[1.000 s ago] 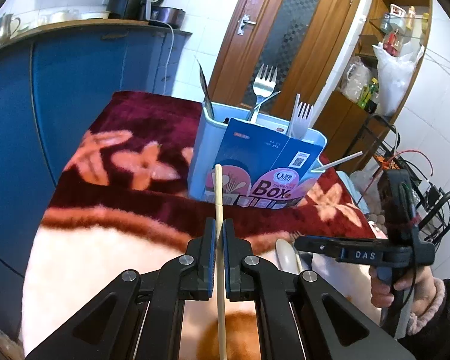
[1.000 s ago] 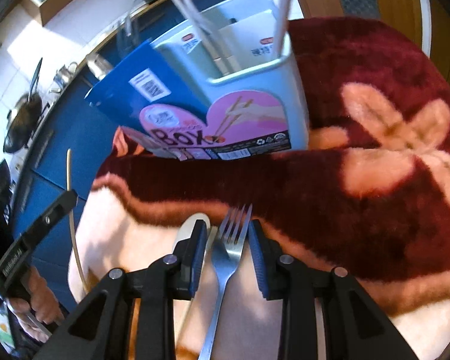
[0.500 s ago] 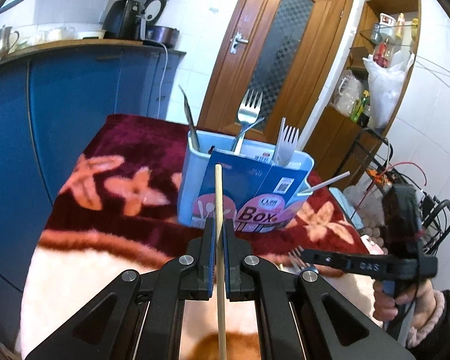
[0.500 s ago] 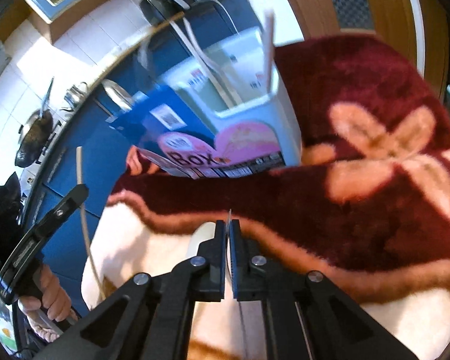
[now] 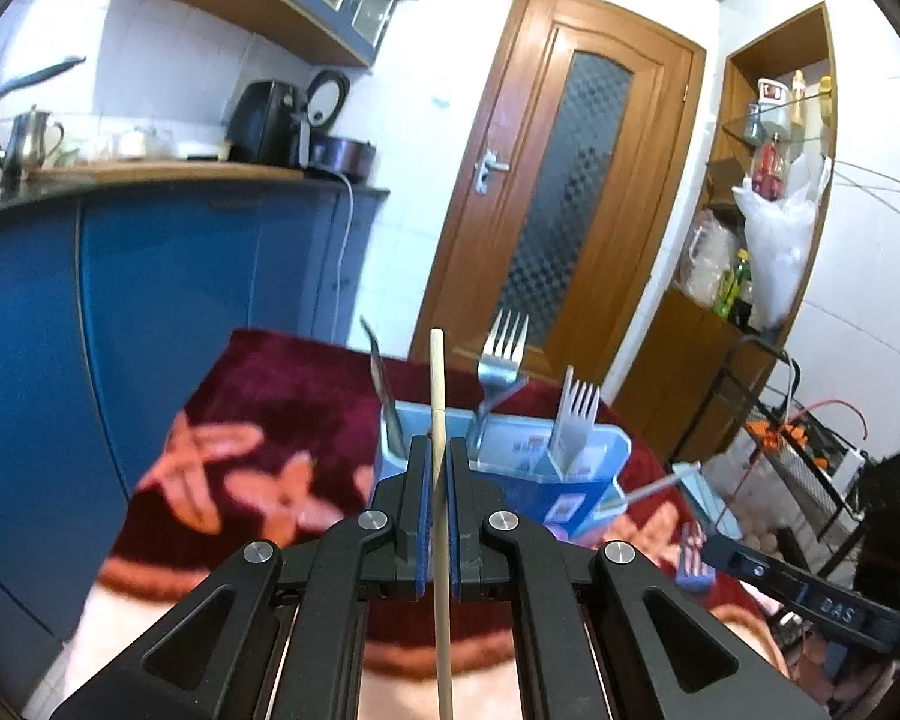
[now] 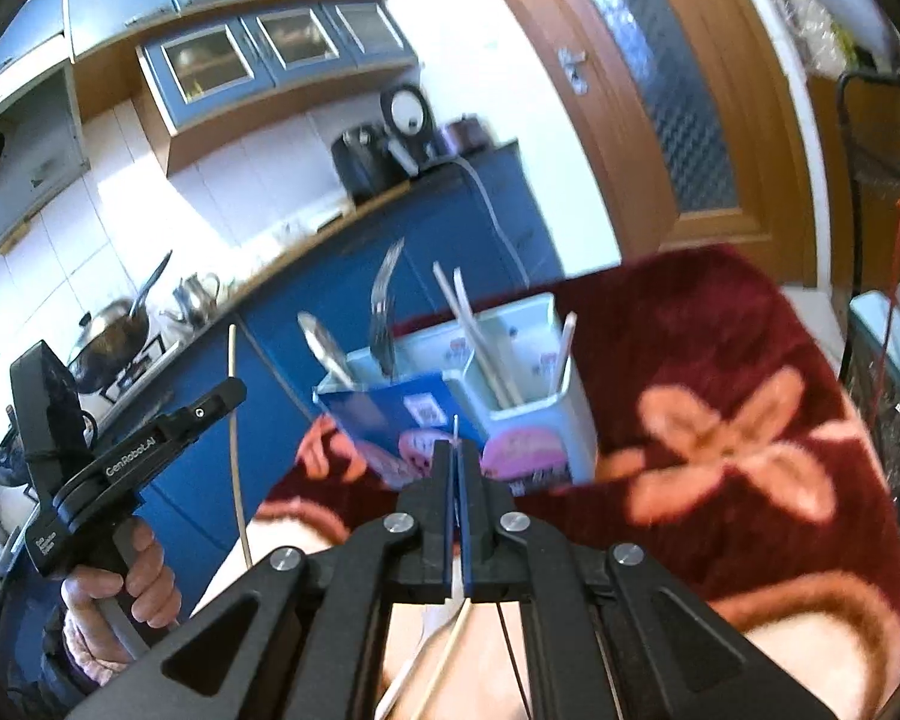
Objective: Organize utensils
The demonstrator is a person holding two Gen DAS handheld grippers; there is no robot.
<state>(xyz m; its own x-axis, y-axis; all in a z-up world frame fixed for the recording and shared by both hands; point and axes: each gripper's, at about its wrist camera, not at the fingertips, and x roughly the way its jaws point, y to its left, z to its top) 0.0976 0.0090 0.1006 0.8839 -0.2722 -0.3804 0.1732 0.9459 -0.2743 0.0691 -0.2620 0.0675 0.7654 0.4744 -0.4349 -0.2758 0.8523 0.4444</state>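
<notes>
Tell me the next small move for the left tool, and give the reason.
Probably carry the thin wooden chopstick forward over the light blue plastic utensil holder and lower it into a compartment. The left tool is clamped on the stick, upright, just short of the holder, which already holds forks.

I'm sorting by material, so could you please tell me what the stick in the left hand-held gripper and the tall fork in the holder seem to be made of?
Chopstick: likely bamboo or wood, pale, matte. Tall fork: apparently metal, silvery and reflective.
</notes>
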